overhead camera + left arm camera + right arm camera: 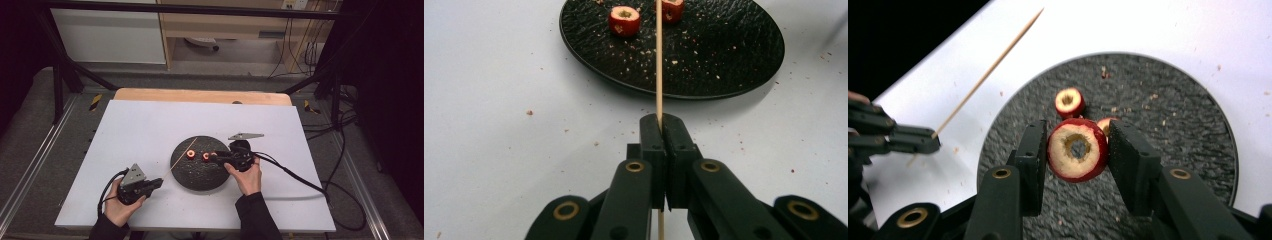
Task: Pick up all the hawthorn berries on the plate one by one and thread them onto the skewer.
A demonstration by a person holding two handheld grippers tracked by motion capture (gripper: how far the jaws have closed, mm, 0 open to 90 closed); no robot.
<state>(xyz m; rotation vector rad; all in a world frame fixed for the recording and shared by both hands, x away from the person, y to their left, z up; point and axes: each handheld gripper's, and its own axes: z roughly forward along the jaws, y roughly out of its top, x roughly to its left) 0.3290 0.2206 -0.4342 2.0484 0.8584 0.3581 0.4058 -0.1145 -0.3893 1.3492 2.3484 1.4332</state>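
left gripper (159,183) near left of the table (140,125), jaws pressed together on a skewer (658,60) slanting far-right over the plate (197,180) | plate at centre, two fruit rings (1069,102) on it | right gripper (1078,150) over plate's right side, jaws pinching a cored red fruit piece (1078,149)

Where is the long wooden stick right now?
The left gripper pinches the wooden stick, which slants over the black plate's left edge, near the red fruit pieces.
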